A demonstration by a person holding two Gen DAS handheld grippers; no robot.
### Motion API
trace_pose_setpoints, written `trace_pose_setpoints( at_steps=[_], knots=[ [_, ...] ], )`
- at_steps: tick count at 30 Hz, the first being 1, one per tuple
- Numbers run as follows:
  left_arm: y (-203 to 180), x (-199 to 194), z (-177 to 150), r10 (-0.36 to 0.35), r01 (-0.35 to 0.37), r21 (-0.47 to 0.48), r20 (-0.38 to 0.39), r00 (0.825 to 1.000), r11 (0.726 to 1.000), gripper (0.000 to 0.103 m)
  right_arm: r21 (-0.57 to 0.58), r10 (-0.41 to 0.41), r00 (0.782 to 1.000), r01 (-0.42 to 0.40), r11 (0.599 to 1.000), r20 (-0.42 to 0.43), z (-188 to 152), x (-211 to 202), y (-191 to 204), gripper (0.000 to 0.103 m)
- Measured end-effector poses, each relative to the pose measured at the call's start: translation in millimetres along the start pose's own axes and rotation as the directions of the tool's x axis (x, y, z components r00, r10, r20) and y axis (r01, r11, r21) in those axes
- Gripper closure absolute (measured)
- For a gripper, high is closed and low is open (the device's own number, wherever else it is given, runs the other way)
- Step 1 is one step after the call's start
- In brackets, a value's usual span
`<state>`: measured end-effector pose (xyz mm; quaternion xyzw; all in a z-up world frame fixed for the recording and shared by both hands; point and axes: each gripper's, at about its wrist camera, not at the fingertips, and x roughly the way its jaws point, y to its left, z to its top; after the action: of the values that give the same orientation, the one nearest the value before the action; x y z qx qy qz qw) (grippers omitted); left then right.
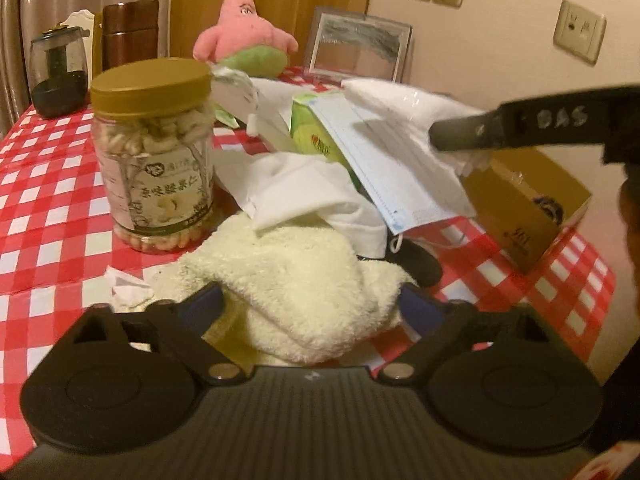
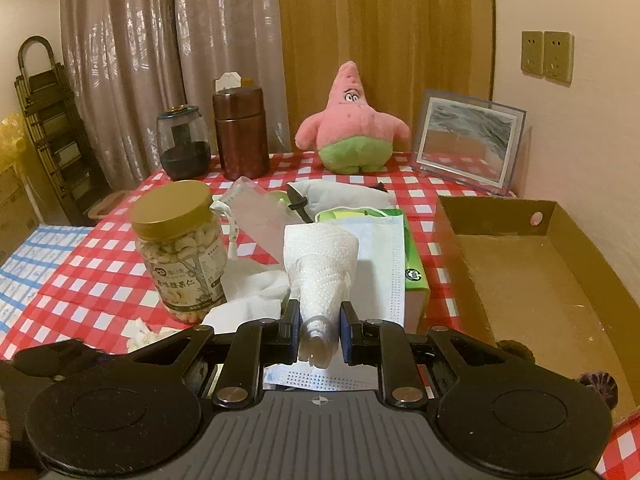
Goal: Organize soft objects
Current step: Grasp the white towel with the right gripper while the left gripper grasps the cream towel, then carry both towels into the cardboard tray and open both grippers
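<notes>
Far left on the worktop, a dark glass pot and brown canister are standing at the back, with a nut jar in front of them, upright and hard, not part of the soft pile.

Just right of the jar, a cream towel is lying bunched on the red check cloth. The left gripper is straddling it, fingers wide apart on either side, pads not pressing yet, so nothing is gripped. White cloths are overlapping the towel's far edge.

Centre, the right gripper is pinching a wrapped pack of paper tissue by its narrow end, fingers nearly closed on the crinkled plastic. A face mask is draping off the green tissue box behind it. In the left view the mask looks caught under the pack, but contact is hard to confirm.

At the back a pink starfish plush is sitting beside a picture frame. Far right, a cardboard tray is waiting open, probably the drop spot.

Risks, as judgement:
- The pinch on the pack is on slack wrapper only, so it could be slipping out mid-carry.
- The mask may be dragging along and falling short of the tray.
- The left fingers closing on the towel could be snagging the white cloths too, pulling the pile.
- A sideways tug there is likely bumping the jar, since it is standing right beside the towel.
</notes>
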<state>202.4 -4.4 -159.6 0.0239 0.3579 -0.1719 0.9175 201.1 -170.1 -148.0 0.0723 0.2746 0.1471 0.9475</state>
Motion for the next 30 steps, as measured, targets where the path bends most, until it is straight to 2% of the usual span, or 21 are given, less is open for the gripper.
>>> trace_pose_setpoints(
  at_steps=[1, 2, 3, 6, 9, 15, 30],
  knots=[
    [0.9, 2.3, -0.4, 0.003, -0.003, -0.008, -0.004, 1.0, 1.0, 0.018, 0.002, 0.0, 1.0, 0.0, 1.0, 0.0, 0.0, -0.4, -0.6, 0.083],
    [2.4, 3.2, -0.8, -0.001, 0.001, -0.017, -0.008, 1.0, 1.0, 0.027, 0.004, 0.0, 1.0, 0.0, 1.0, 0.001, -0.1, -0.6, -1.4, 0.083],
    [3.8, 3.0, -1.4, -0.003, 0.003, -0.021, -0.013, 1.0, 1.0, 0.04, 0.005, 0.0, 1.0, 0.0, 1.0, 0.001, 0.1, -1.0, -1.8, 0.083],
    [5.9, -3.1, -2.2, 0.007, -0.007, -0.016, -0.023, 1.0, 1.0, 0.067, 0.006, -0.001, 1.0, 0.001, 1.0, 0.005, 1.1, -1.3, -1.6, 0.083],
    [5.1, -15.2, -1.5, 0.024, -0.023, 0.009, -0.026, 0.999, 1.0, 0.083, 0.015, -0.002, 1.0, 0.001, 1.0, 0.011, 2.0, -2.8, -3.3, 0.083],
    [7.7, -43.5, 4.8, 0.077, -0.076, 0.047, -0.022, 0.997, 0.996, 0.09, 0.022, -0.001, 0.999, 0.001, 1.0, 0.033, 3.8, -9.4, -4.4, 0.083],
    [19.6, -109.5, 37.2, 0.165, -0.171, 0.088, 0.075, 0.983, 0.981, 0.091, 0.03, -0.01, 0.995, 0.007, 1.0, 0.101, 7.5, -27.7, -6.2, 0.083]
  ],
)
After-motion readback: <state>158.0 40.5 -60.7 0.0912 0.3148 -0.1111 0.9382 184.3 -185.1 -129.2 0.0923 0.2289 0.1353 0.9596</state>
